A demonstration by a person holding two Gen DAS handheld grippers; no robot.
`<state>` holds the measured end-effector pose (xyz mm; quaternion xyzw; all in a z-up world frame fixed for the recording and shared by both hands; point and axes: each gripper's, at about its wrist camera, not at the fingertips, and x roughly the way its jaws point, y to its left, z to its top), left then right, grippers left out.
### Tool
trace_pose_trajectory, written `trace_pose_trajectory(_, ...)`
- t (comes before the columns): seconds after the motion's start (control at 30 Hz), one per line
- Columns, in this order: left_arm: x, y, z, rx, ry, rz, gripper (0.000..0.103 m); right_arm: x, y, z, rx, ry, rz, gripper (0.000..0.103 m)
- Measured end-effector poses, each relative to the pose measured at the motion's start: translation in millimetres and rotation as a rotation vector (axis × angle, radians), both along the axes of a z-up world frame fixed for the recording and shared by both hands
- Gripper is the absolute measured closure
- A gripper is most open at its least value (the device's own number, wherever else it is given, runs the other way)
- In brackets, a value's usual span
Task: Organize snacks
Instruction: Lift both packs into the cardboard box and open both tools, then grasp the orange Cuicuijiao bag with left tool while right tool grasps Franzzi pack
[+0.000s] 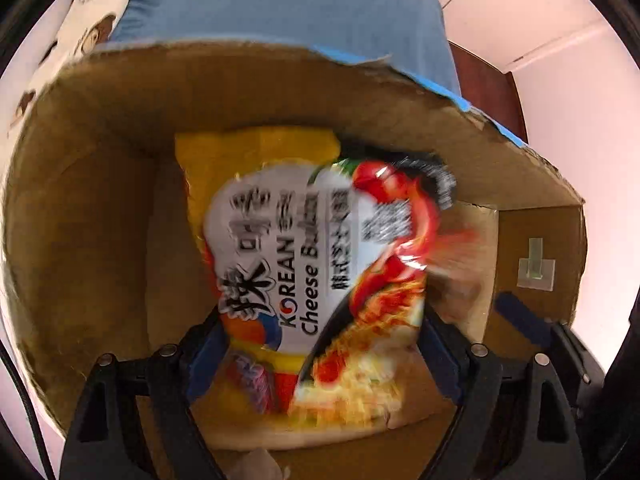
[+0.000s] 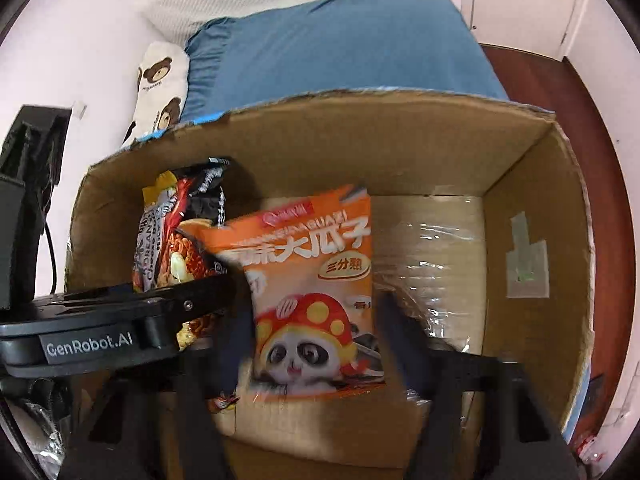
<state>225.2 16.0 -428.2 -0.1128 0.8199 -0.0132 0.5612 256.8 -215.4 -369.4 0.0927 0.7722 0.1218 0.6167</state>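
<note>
My left gripper [image 1: 322, 344] is shut on a Korean cheese noodle packet [image 1: 316, 272] and holds it upright inside the open cardboard box [image 1: 100, 208], near its left wall. The same packet [image 2: 176, 240] and the left gripper [image 2: 192, 300] show in the right wrist view. My right gripper [image 2: 312, 344] is shut on an orange sunflower-seed bag [image 2: 312, 292] with a cartoon animal, held upright inside the box [image 2: 528, 208] beside the noodle packet. The box floor [image 2: 432, 248] to the right of the bag is bare taped cardboard.
The box stands against a blue cushion [image 2: 340, 48] with a bear-print pillow [image 2: 160, 88] at its left. A white wall and dark wooden floor [image 2: 560, 88] lie to the right. A taped patch [image 2: 526, 264] is on the box's right wall.
</note>
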Motion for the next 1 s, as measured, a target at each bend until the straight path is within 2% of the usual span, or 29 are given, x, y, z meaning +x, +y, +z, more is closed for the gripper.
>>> trace_pose_trajectory(0.07, 0.1, -2.1, 6.1, 0.003, -0.016, -0.011, 0.007, -2.6, -2.7, -6.9, -0.003, 0.007, 0.015, 0.01)
trace_pose_trajectory(0.3, -8.6, -5.4, 41.4, 0.043, -0.078, -0.036, 0.006, -10.8, -5.8, -7.2, -0.023, 0.013, 0.025, 0.01)
trace_pose_trajectory(0.5, -36.3, 2.1, 96.6, 0.094, -0.206, -0.04, 0.006, -33.7, -30.4, 40.0, -0.045, -0.038, -0.009, 0.01)
trace_pose_trajectory(0.7, -63.0, 11.4, 141.3, 0.116, -0.318, -0.043, 0.006, -60.3, -31.0, 84.8, -0.083, -0.115, -0.001, 0.01)
trace_pose_trajectory(0.9, -93.1, 9.0, 179.4, 0.111, -0.385, -0.065, 0.006, -79.2, -25.7, 121.3, -0.095, -0.193, -0.01, 0.01)
trace_pose_trajectory(1.0, -109.4, 11.2, 193.4, 0.112, -0.408, -0.063, 0.006, -92.2, -29.5, 149.4, -0.081, -0.234, -0.033, 0.01)
